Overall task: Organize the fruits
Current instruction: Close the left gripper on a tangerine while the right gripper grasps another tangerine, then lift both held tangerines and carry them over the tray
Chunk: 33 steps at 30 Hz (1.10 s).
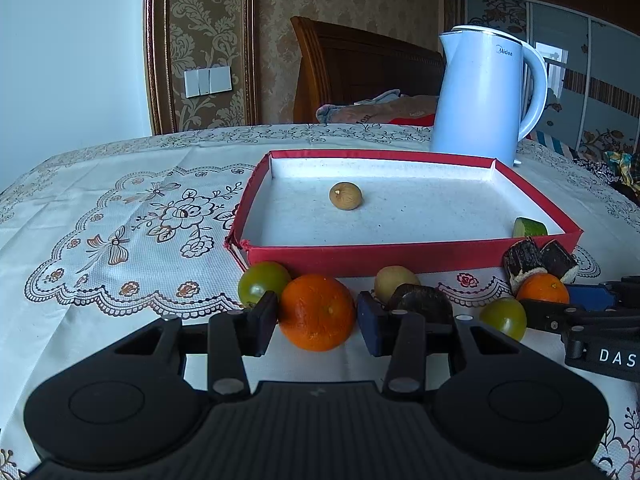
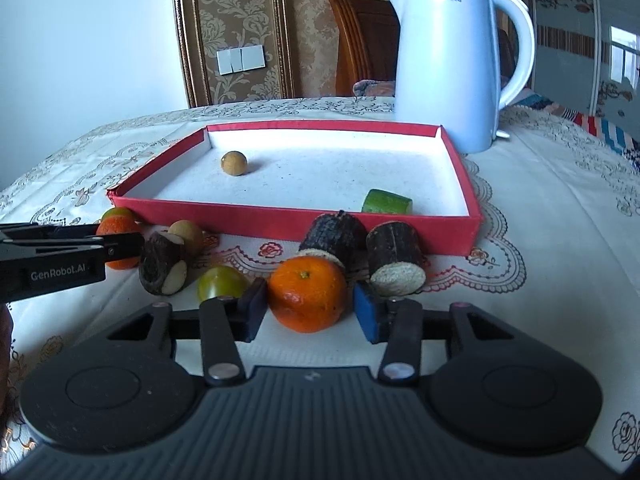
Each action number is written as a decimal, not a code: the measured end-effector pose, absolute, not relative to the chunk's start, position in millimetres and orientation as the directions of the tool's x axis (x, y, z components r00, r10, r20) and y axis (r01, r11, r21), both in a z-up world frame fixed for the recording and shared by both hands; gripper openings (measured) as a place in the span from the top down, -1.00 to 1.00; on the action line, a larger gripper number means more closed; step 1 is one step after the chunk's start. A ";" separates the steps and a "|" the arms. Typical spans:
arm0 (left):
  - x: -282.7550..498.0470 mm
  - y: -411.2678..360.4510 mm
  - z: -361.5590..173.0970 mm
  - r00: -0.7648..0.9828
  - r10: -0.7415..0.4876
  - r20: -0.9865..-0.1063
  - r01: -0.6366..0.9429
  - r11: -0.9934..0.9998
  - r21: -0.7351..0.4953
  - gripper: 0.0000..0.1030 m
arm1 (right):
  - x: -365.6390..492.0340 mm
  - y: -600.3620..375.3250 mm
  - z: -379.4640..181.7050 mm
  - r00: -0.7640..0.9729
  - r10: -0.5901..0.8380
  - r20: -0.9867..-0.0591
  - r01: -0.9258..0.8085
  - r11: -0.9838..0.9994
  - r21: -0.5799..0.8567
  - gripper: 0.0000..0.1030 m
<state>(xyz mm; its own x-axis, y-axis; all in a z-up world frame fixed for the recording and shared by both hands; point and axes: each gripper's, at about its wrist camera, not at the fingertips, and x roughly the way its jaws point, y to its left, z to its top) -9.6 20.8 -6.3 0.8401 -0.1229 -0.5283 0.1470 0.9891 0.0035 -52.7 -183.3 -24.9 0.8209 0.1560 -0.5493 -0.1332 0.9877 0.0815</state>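
Note:
Two oranges lie on the tablecloth in front of a red tray [image 1: 400,254] [image 2: 280,224]. My left gripper [image 1: 316,320] is shut on the left orange [image 1: 316,308], a pad against each side. My right gripper [image 2: 310,312] is shut on the other orange [image 2: 306,292]. Each gripper also shows in the other view: the right gripper [image 1: 560,300] at the far right, the left gripper [image 2: 116,240] at the far left. In the tray lie a small brown round fruit [image 1: 346,196] [image 2: 234,163] and a green cucumber piece [image 1: 530,227] [image 2: 386,202].
Along the tray's front wall lie two green tomatoes [image 1: 262,282] [image 1: 503,317], a pale fruit [image 1: 394,282] and three dark sugarcane pieces [image 2: 162,268] [image 2: 336,236] [image 2: 394,260]. A white kettle [image 1: 484,92] [image 2: 448,60] stands behind the tray's right corner.

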 end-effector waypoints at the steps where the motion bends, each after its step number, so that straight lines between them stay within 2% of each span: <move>1: -9.8 20.8 -6.4 0.840 -0.123 -0.528 0.147 0.989 0.004 0.18 | -53.2 -182.9 -24.6 0.823 0.153 -0.547 -0.131 0.988 0.078 0.22; 33: -13.3 23.7 -4.7 0.852 -0.100 -0.514 0.119 0.993 0.004 0.20 | -70.3 -195.3 -21.5 0.864 0.097 -0.494 -0.048 0.993 0.111 0.22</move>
<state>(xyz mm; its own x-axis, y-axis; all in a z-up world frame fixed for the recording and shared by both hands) -13.3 23.7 -4.7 0.8522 -0.1000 -0.5135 0.1190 0.9929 0.0041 -70.3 -195.3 -21.5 0.8639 0.0971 -0.4942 -0.0478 0.9926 0.1114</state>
